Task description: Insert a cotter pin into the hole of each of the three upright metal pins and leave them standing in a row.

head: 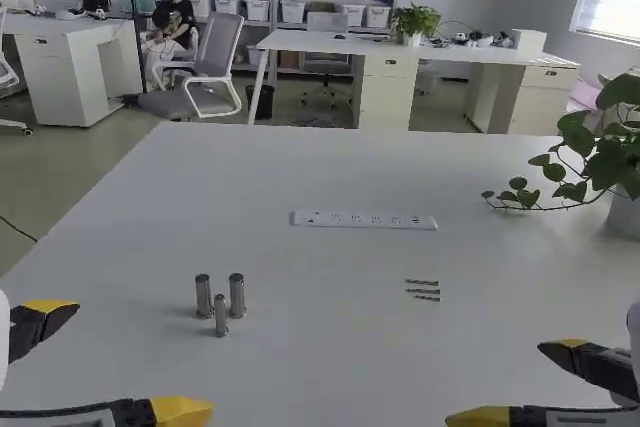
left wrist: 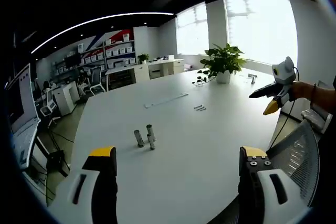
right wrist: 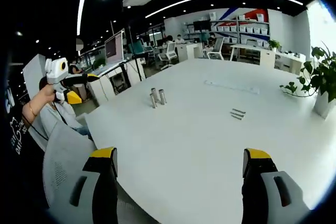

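Head view: both tongs wide open and holding nothing, low at the near edge of the desk (head: 330, 167). Left tongs (head: 145, 357) at bottom left, right tongs (head: 493, 382) at bottom right, bare top between them. Three metal pins (head: 220, 302) stand upright in a tight triangle, left of centre. Three cotter pins (head: 422, 290) lie flat and parallel to their right, well apart from them. Power strip (head: 364, 219) lies crosswise further back. Potted plant (head: 600, 152) at the right edge, leaves trailing onto the top.

Left gripper view: own left tongs (left wrist: 178, 153) spread wide over the near desk edge. Metal pins (left wrist: 145, 137) straight ahead, open surface all round them. Cotter pins (left wrist: 199, 108) beyond, to the right. Right tongs (left wrist: 261, 103) held in the air at the right, jaws apart. Mesh chair back (left wrist: 294, 150) at lower right, off the desk.

Right gripper view: own right tongs (right wrist: 179, 153) spread wide. Cotter pins (right wrist: 237, 113) ahead right, metal pins (right wrist: 156, 97) ahead left, power strip (right wrist: 231, 86) behind. Left tongs (right wrist: 84, 86) at far left, off the desk edge.
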Demonstrator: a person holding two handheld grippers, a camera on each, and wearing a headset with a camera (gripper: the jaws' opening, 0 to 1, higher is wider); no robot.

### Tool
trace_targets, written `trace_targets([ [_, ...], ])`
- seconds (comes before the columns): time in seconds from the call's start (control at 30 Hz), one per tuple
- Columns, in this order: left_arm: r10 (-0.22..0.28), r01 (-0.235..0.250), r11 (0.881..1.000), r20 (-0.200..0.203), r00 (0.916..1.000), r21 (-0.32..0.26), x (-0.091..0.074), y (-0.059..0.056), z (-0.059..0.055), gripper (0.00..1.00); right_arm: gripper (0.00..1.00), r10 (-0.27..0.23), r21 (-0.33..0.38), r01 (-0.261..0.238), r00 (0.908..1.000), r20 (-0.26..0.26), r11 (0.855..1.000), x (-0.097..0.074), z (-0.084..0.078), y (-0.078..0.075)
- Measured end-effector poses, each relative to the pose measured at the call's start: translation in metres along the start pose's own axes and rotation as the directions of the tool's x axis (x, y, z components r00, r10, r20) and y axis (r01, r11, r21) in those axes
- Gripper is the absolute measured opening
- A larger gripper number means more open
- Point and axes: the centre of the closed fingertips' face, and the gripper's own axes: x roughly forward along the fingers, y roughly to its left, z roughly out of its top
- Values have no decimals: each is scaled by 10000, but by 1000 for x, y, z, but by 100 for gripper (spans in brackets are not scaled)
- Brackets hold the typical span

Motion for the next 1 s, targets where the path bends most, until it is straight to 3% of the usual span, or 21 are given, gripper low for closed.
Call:
trace_targets([
  [0.33, -41, 42, 9999, -61, 10000, 95, 1, -2, 1, 97, 99, 39, -43, -39, 10000, 47, 10000, 1, 0, 1],
  [0.6, -189, 188, 9995, 28, 9998, 262, 10, -8, 12, 96, 99, 88, -159, -88, 10000, -2, 9998, 4, 2, 4],
  [0.8, -179, 207, 9959, -325, 9993, 885, 16, -11, 12, 96, 99, 89, -231, -89, 10000, 7, 9997, 5, 3, 6],
  [1.0, -331, 347, 9967, -234, 9992, 736, 17, -14, 12, 96, 99, 105, -314, -105, 9999, 7, 9995, 6, 5, 7],
])
